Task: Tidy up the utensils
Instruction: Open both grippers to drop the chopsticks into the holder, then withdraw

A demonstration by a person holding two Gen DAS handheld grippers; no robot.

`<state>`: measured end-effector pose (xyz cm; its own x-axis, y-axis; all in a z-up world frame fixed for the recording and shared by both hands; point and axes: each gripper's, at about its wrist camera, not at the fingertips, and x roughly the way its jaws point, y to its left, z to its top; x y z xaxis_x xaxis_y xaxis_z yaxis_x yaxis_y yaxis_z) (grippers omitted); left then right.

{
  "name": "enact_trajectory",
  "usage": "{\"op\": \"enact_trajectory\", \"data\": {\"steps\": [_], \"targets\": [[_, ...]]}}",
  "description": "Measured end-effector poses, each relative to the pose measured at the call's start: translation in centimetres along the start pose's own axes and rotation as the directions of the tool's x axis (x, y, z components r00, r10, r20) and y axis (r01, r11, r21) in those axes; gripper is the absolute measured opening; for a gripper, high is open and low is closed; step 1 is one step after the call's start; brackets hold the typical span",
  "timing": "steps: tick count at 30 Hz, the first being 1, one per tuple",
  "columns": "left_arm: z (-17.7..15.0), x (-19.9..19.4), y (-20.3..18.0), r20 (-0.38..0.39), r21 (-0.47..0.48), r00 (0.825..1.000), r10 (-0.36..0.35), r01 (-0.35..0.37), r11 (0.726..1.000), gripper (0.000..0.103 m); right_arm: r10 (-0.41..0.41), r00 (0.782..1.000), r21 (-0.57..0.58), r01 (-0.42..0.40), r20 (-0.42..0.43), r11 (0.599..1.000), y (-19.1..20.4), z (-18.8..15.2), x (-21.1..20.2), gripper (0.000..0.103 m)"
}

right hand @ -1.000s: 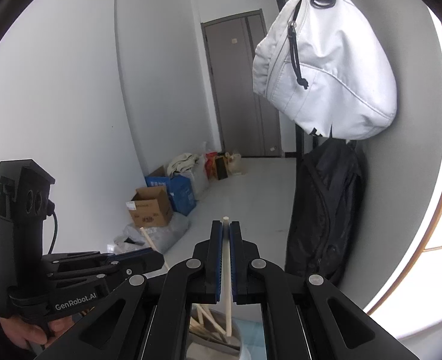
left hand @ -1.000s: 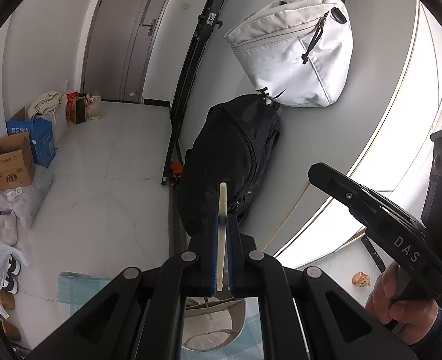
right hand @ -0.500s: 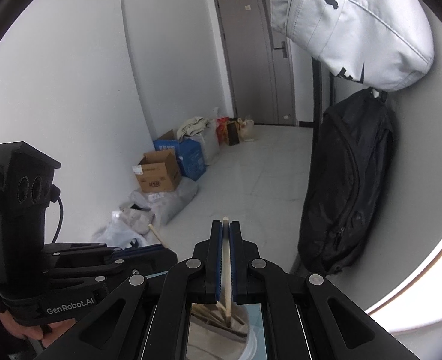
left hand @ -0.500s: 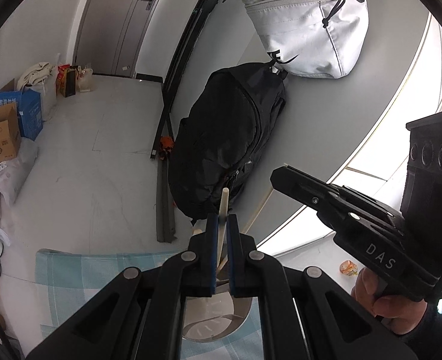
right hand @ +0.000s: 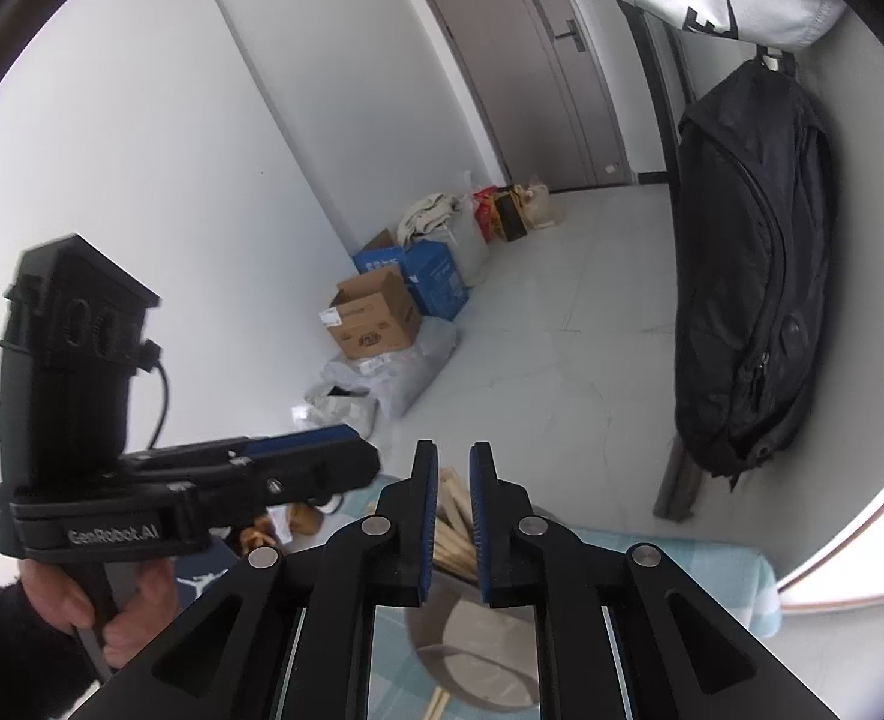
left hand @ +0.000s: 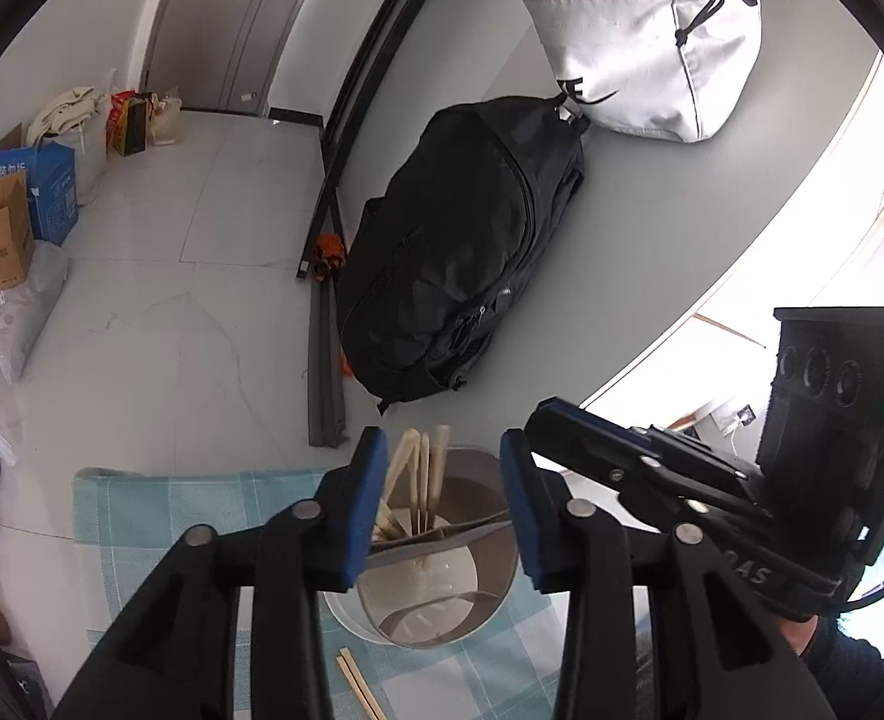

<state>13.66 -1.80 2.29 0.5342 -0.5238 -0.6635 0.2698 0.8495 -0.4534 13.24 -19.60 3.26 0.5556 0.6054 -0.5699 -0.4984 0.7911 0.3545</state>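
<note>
Home hallway: door (right hand: 520, 60), hung backpack (right hand: 748, 276)

My black left claw (left hand: 439, 504) with blue pads (left hand: 363, 504) hangs over pale wooden chopsticks (left hand: 421, 480) in a silvery metal holder (left hand: 490, 594) on a light teal-and-white checked cloth (left hand: 160, 504), near a black backpack (left hand: 460, 240) and white bag (left hand: 640, 42).

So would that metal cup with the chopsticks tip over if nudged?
Possibly. The metal cup looks thin and light, and the chopsticks lean against one side, above its rim. The checked cloth beneath may grip it somewhat.
</note>
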Motion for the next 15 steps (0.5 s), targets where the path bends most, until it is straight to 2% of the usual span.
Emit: {"op": "enact_trajectory", "data": {"steps": [2, 3, 6, 8, 12, 15], "targets": [[-0.1, -0.1, 0.2, -0.016, -0.006, 1.000, 0.027, -0.027, 1.000, 0.038, -0.005, 1.000, 0.002, 0.005, 0.028, 1.000, 0.1, -0.1, -1.0, 0.033], [-0.2, -0.5, 0.3, -0.005, -0.017, 1.000, 0.016, -0.016, 1.000, 0.039, -0.011, 0.999, 0.005, 0.011, 0.042, 1.000, 0.2, -0.2, -1.5, 0.039], [-0.5, -1.8, 0.6, 0.034, -0.037, 0.999, 0.027, -0.026, 0.999, 0.039, -0.025, 0.998, 0.015, 0.024, 0.066, 1.000, 0.3, -0.6, -2.9, 0.041], [-0.7, -2.7, 0.7, 0.053, -0.044, 0.998, 0.041, -0.039, 0.998, 0.042, -0.038, 0.997, 0.023, 0.037, 0.073, 0.999, 0.5, -0.7, -3.4, 0.046], [-1.1, -3.8, 0.6, 0.082, -0.054, 0.993, 0.079, -0.075, 0.996, 0.046, -0.056, 0.995, 0.047, 0.052, 0.084, 0.998, 0.8, -0.9, -4.3, 0.050], [-1.5, -4.6, 0.4, 0.093, -0.061, 0.985, 0.147, -0.142, 0.988, 0.047, -0.073, 0.992, 0.046, 0.069, 0.105, 0.997, 1.6, -1.2, -5.1, 0.052]]}}
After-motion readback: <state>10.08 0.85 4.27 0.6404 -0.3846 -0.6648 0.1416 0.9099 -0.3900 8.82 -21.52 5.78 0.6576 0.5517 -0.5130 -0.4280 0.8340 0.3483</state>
